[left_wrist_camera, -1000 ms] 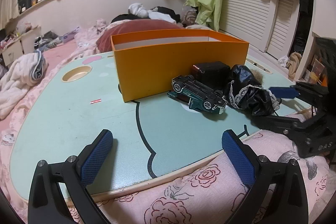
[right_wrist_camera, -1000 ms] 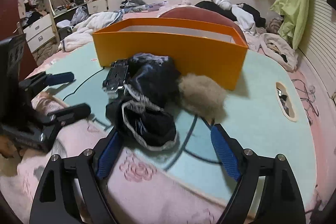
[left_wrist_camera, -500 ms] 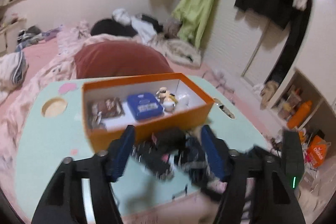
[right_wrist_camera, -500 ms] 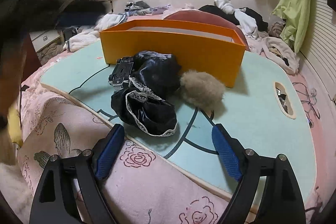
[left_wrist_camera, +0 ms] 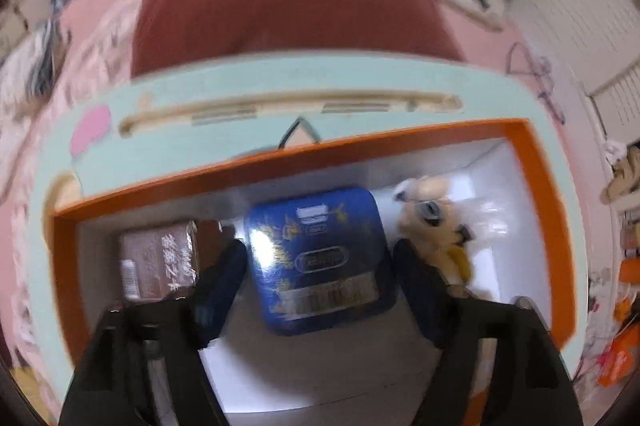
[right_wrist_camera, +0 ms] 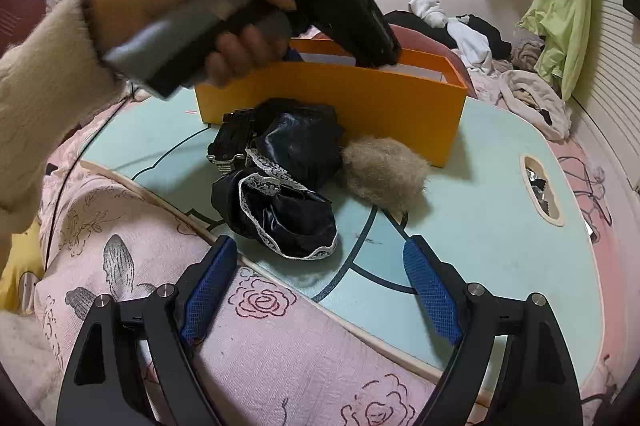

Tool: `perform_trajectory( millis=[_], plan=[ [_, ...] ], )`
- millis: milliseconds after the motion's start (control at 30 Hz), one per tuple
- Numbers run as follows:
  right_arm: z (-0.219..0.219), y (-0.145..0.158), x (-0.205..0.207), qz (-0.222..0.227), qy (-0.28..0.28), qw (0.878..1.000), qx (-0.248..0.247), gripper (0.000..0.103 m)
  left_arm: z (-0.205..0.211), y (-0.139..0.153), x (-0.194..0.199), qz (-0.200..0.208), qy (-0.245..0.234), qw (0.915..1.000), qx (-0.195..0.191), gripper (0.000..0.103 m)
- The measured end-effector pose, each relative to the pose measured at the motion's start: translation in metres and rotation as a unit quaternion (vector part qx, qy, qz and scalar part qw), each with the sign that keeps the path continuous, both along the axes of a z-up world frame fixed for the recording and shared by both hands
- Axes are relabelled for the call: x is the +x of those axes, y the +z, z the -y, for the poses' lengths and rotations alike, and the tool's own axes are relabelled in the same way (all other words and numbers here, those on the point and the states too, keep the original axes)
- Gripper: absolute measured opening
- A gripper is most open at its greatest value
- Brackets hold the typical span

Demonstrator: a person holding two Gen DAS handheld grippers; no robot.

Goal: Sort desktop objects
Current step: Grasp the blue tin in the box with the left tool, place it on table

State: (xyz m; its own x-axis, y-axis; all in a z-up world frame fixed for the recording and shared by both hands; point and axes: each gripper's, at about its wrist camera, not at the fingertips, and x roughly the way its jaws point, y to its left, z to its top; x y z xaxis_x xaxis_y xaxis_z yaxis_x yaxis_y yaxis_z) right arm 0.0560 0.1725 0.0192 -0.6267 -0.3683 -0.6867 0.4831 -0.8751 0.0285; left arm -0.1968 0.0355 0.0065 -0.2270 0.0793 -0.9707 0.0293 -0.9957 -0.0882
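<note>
Orange box point(right_wrist_camera: 332, 106) sits on the far half of the mint-green lap table point(right_wrist_camera: 500, 218), long axis running left-right across the table. It's stiff card w/ white inside. From the right-wrist view only the near wall and a strip of white lining show; the contents are hidden.

Left gripper point(left_wrist_camera: 316, 290) points steeply down into the box, tongs opening, blue tin point(left_wrist_camera: 320, 258) between them. The pads flank the tin's sides; can't tell whether they touch it, as the frame is blurred. The tin is a rounded rectangle, glossy, w/ gold print, long axis near-to-far, lying flat on the box floor. Left of it is a brown carton point(left_wrist_camera: 158, 260) w/ white lettering, long axis also near-to-far. Right of the tin is a cream plush toy point(left_wrist_camera: 434, 226), soft-looking; details are smeared. The box's near wall is cut off behind the gripper body.

In the right-wrist view a hand point(right_wrist_camera: 192, 6) in a fuzzy cream sleeve point(right_wrist_camera: 40, 98) holds the left gripper's grey handle, w/ the fingertips out of sight inside the box.

Right gripper point(right_wrist_camera: 320, 290) hovers over the pink floral blanket point(right_wrist_camera: 280, 346) at the table's near edge, tongs wide apart, nothing between them. In front of the box's near wall lie shiny black cloth w/ white lace trim point(right_wrist_camera: 280, 194), a tan fur ball point(right_wrist_camera: 384, 174) touching the cloth's right side, and a dark toy car point(right_wrist_camera: 230, 142) partly buried under the cloth on the left.
</note>
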Motion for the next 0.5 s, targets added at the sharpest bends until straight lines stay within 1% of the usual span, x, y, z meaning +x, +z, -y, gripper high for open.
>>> perform_trajectory(
  millis=[100, 167, 200, 267, 300, 333, 400, 433, 467, 500],
  plan=[
    [0.001, 0.001, 0.001, -0.001, 0.0, 1.0, -0.001, 0.085, -0.007, 0.0, 0.003, -0.004, -0.039, 0.9989, -0.025, 0.067],
    [0.001, 0.0, 0.002, -0.002, 0.0, 1.0, -0.001, 0.085, -0.007, 0.002, 0.006, -0.01, -0.046, 0.9985, -0.027, 0.067],
    [0.001, 0.0, 0.002, -0.002, 0.0, 1.0, -0.001, 0.085, -0.005, 0.004, 0.008, -0.018, -0.043, 0.9988, -0.016, 0.067],
    [0.001, 0.0, 0.002, -0.002, 0.0, 1.0, -0.001, 0.085, 0.005, 0.01, 0.011, -0.042, -0.036, 0.9982, 0.024, 0.067],
    [0.0, 0.0, 0.002, -0.002, 0.0, 1.0, -0.001, 0.085, 0.008, 0.015, 0.016, -0.061, -0.037, 0.9964, 0.046, 0.066],
    [0.0, 0.0, 0.002, -0.002, 0.0, 1.0, -0.002, 0.085, 0.012, 0.024, 0.023, -0.088, -0.042, 0.9931, 0.064, 0.066],
    [0.0, 0.0, 0.002, -0.002, -0.001, 1.0, -0.002, 0.085, 0.016, 0.045, 0.037, -0.141, -0.05, 0.9852, 0.084, 0.066],
    [0.001, 0.001, 0.002, -0.003, -0.001, 1.0, -0.002, 0.085, 0.02, 0.06, 0.05, -0.169, -0.055, 0.9793, 0.097, 0.066],
    [0.0, 0.0, 0.002, -0.002, -0.001, 1.0, -0.002, 0.085, 0.026, 0.076, 0.066, -0.2, -0.061, 0.9715, 0.112, 0.066],
    [0.0, 0.0, 0.002, -0.003, -0.001, 1.0, -0.002, 0.085, 0.029, 0.087, 0.08, -0.221, -0.068, 0.9649, 0.124, 0.066]
  ],
)
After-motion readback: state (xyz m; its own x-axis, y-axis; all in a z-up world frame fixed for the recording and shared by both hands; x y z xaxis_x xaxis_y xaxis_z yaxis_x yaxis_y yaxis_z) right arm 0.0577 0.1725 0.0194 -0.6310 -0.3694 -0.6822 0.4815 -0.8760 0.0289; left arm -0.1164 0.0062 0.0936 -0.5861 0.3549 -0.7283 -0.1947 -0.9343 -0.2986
